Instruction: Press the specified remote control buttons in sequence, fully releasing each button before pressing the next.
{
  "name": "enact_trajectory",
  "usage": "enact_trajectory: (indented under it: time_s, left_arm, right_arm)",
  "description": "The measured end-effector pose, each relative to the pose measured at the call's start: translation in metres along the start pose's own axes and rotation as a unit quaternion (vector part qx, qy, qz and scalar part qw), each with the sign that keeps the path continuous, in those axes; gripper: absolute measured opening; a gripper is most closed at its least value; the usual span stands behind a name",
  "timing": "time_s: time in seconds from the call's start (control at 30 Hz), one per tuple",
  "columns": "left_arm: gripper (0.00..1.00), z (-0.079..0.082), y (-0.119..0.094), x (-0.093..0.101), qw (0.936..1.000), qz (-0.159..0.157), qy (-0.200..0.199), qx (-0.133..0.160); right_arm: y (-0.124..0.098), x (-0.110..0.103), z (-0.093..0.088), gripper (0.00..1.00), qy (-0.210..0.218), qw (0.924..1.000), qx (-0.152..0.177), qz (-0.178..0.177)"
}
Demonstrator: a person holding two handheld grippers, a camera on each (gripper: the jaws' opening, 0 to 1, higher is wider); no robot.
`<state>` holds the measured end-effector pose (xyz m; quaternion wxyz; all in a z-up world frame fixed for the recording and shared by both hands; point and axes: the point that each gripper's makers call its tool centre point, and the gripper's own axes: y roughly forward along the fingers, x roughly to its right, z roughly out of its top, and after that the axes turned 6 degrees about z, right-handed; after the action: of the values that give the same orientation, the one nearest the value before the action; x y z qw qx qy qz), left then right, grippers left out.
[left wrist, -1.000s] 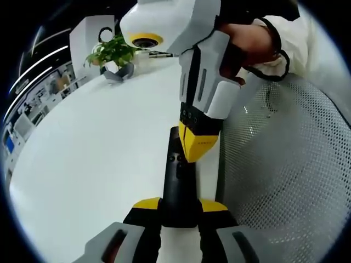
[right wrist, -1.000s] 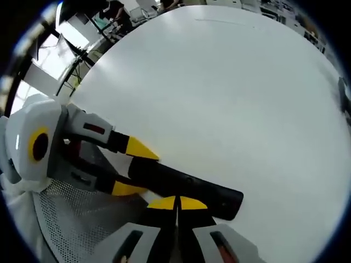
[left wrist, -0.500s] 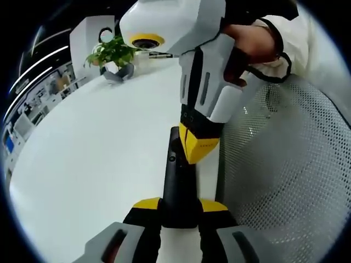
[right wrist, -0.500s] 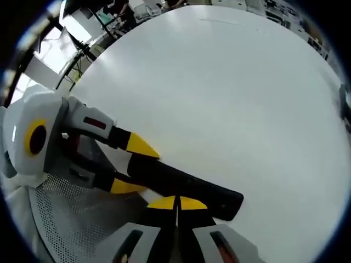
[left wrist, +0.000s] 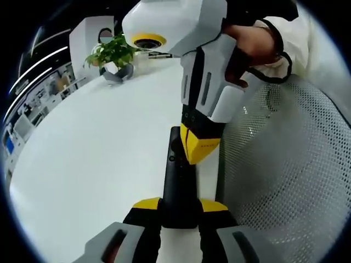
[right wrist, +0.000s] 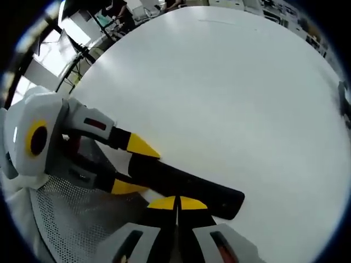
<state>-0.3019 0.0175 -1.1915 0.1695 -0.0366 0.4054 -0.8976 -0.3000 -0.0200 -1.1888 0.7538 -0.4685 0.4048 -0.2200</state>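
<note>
My left hand-held gripper (left wrist: 180, 205) clamps the remote (left wrist: 179, 186); my right hand-held gripper (left wrist: 198, 150), jaws together, touches a button just ahead. Sequence progress: can't tell.

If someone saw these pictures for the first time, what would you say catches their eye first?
Most striking is the black remote control, clamped at its near end by the left gripper over the edge of the white table. The right gripper comes down with its yellow tip, jaws shut, on the remote's upper face. A potted plant stands at the table's far side, a mesh chair beside it.
</note>
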Motion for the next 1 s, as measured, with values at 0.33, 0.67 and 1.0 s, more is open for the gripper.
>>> enact_trajectory:
  time_s: [0.33, 0.67, 1.0]
  left_arm:
    - [0.25, 0.000, 0.000, 0.000, 1.0000, 0.000, -0.001, 0.000]
    - [0.25, 0.000, 0.000, 0.000, 1.0000, 0.000, -0.001, 0.003]
    - [0.25, 0.001, 0.001, 0.000, 1.0000, 0.001, -0.003, 0.005]
  right_arm:
    - [-0.002, -0.005, 0.009, 0.00, 0.005, 0.9998, 0.015, 0.014]
    - [0.004, -0.009, 0.018, 0.00, -0.002, 0.9997, 0.018, 0.017]
    - [0.004, -0.006, 0.016, 0.00, -0.005, 0.9998, 0.014, 0.013]
